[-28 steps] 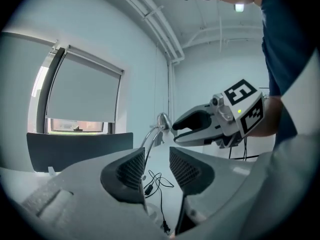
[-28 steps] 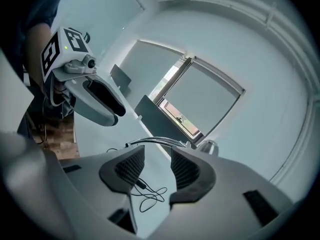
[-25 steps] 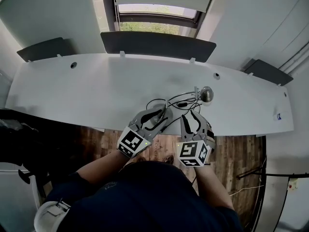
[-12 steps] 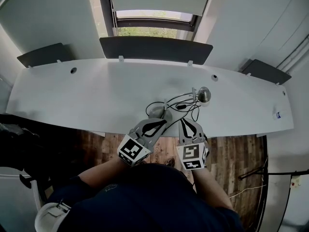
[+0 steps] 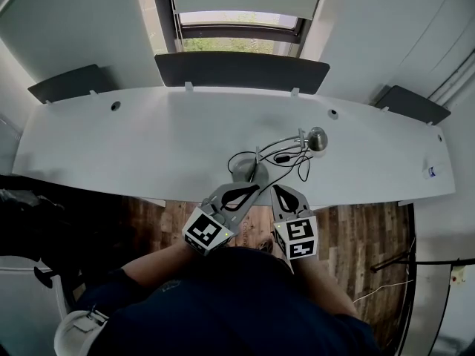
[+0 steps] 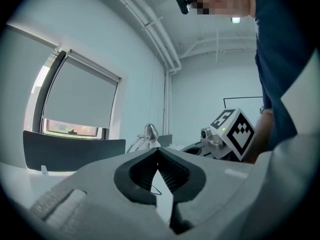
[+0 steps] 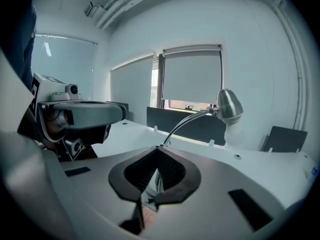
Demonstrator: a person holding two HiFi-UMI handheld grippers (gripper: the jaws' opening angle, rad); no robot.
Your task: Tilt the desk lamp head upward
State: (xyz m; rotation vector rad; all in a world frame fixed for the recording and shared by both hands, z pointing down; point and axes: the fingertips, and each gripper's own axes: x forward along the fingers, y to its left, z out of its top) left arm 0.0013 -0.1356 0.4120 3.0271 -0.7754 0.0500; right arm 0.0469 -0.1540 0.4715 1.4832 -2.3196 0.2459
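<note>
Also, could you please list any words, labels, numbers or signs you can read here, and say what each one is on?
No text can be read in any view.
Cube on the left gripper: black-and-white marker squares only, no words.
Cube on the right gripper: marker squares only, too.
Small label on the desk, right end: too small to read.

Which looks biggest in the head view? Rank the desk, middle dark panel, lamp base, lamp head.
Desk
Middle dark panel
Lamp base
Lamp head, nearly matching the base
</note>
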